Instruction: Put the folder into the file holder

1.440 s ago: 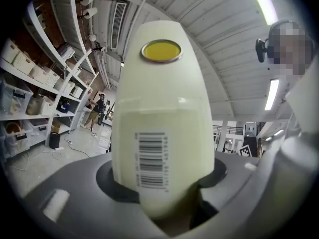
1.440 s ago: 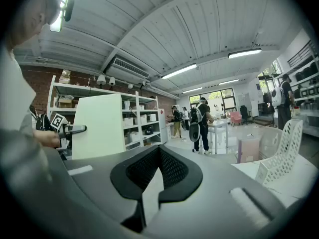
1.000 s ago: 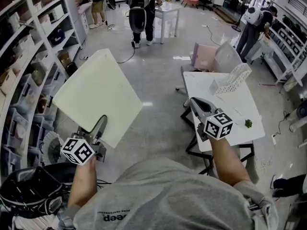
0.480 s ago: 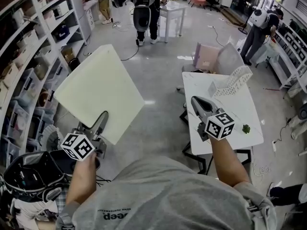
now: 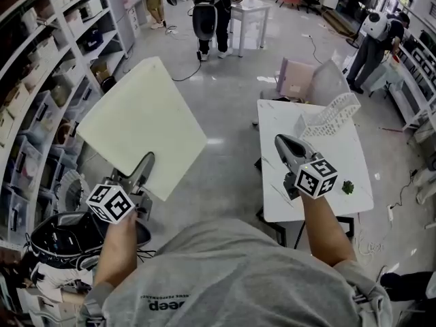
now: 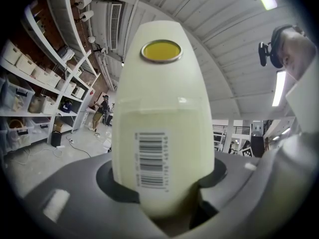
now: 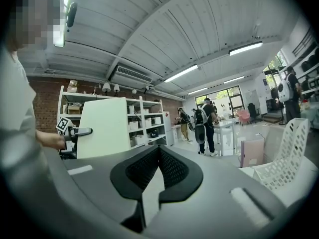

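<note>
Floor of pale concrete runs between shelving on the left and a white surface on the right, with people at the far end. The pale-yellow folder hangs over the floor, left of the surface, clamped at its lower edge by the left hand-held gripper. A white perforated file holder sits near the surface's far edge. The right hand-held gripper hovers closed and empty above the surface. Since a second ago, folder and holder have kept their places.
</note>
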Motion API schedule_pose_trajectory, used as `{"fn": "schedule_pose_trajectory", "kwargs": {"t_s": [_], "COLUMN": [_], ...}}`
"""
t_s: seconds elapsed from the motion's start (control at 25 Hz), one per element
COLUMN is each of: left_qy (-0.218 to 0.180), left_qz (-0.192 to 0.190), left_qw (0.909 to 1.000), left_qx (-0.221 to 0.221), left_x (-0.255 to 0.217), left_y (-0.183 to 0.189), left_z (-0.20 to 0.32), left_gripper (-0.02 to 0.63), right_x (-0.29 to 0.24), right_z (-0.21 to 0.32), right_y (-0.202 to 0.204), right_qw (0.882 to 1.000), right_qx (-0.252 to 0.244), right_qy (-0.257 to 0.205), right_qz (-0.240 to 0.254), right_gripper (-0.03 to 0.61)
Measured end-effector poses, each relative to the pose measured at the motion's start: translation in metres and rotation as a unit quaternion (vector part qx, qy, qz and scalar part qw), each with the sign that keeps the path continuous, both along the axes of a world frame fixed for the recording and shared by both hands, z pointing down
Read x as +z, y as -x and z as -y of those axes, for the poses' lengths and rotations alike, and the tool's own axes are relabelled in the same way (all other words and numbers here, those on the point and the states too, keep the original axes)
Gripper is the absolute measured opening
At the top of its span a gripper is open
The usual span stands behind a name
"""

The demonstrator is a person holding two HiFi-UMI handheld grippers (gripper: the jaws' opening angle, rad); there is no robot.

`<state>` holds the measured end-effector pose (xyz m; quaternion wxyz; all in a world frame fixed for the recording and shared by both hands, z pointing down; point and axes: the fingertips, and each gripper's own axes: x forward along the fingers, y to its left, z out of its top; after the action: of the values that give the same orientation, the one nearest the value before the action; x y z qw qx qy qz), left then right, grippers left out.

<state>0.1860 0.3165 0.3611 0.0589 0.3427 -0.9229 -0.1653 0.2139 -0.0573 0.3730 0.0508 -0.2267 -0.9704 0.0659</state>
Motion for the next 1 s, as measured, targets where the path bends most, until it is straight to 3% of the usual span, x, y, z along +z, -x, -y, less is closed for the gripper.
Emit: {"fn": "schedule_pose_trajectory", "kwargs": {"t_s": [0.24,0.44,0.6,1.0], "left_qy": [0.002,-0.004,-0.011,-0.007], "left_qz": [-0.009,-0.014,-0.01,-0.001], "left_qw": [1.0,0.9997,0.9991,0.9951], "left_qx": [0.002,0.017,0.04,0.098], "left_x": [0.004,0.012,0.022,0.012], "left_y": [0.031,0.089,0.168,0.4], "left_z": [-0.002,-0.013,-0.025,-0.06], "left_gripper": [0.331,0.331,0.331,0.331], "right_x": [0.008,0.014,0.014,-0.005], "right_z": [-0.005,-0.016,-0.029,-0.083], "right_y": [0.028,0.073,0.135,0.342], "right_qw": [1.0,1.0,0.999,0.998], "right_qx": [-0.001,0.011,0.03,0.07], "right_qy": [0.003,-0.001,-0.006,-0.002], "right_qz": [-0.008,-0.016,-0.011,0.005], "right_gripper": [0.005,0.005,0.005,0.005]}}
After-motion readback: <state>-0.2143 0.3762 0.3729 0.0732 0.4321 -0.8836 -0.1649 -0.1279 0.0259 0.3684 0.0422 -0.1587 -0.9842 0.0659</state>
